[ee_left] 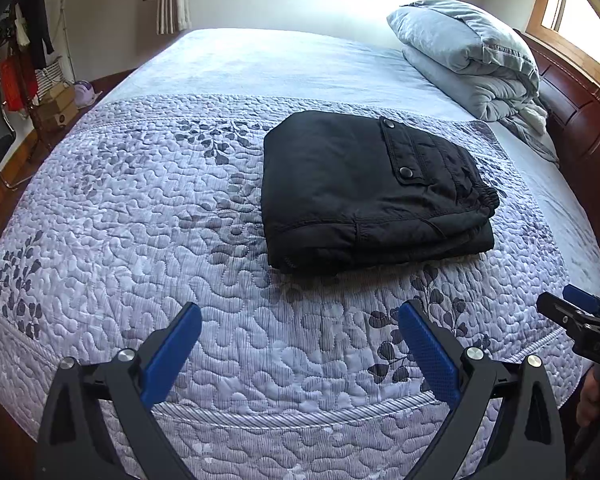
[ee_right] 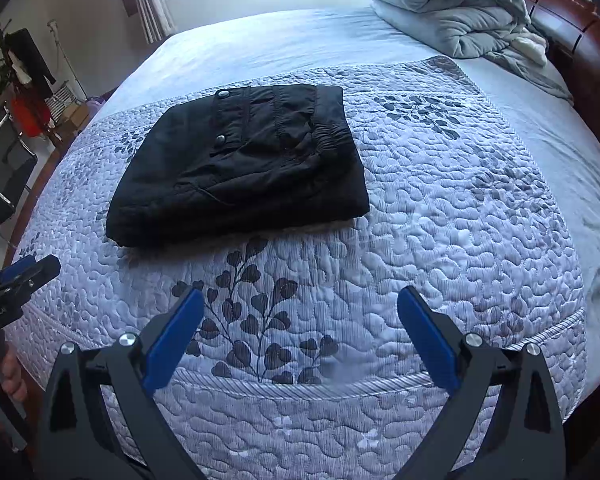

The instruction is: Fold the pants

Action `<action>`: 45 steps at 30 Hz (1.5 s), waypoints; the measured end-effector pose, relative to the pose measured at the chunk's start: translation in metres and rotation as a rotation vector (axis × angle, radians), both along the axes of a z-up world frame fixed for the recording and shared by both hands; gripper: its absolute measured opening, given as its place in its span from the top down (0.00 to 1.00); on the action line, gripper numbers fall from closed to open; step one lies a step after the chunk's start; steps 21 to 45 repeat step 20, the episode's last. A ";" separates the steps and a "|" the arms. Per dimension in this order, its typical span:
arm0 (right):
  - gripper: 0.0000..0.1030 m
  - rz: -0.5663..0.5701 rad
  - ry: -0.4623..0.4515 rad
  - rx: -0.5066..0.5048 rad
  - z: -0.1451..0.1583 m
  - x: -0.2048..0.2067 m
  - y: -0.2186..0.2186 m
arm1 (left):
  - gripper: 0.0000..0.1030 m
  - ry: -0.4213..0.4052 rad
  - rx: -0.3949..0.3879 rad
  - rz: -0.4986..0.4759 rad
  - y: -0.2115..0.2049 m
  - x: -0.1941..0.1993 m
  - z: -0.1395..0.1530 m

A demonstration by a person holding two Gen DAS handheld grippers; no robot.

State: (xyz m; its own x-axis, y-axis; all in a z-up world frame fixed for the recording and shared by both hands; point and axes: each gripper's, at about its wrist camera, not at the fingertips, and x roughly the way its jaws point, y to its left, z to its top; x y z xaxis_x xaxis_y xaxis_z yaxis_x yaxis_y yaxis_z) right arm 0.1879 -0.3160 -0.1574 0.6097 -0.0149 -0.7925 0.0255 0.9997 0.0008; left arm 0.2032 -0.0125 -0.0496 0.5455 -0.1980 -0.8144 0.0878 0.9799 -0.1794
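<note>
The black pants (ee_left: pixel 364 188) lie folded into a thick, squarish bundle on the quilted bedspread (ee_left: pixel 140 240), ahead of both tongs and well apart from them. They look like soft padded cloth with some weight: limp, not slippery, likely to sag if lifted by one corner. I'd pinch the stacked layers at the near folded edge, one tong toward each end. The elastic waistband (ee_right: pixel 328 132) faces right, toward the headboard (ee_right: pixel 580 40) and the heaped grey duvet (ee_right: pixel 452 12); the snap pocket flap (ee_right: pixel 228 120) lies on top. The bundle's slightly longer side seems to run left to right across the tongs. The left gripper (ee_left: pixel 300 344) and the right gripper (ee_right: pixel 300 332) are both spread wide, empty, above the bed's near edge.
</note>
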 end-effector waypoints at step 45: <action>0.06 -0.016 0.005 0.008 -0.001 0.001 -0.003 | 0.04 -0.024 0.021 -0.015 -0.006 -0.001 0.006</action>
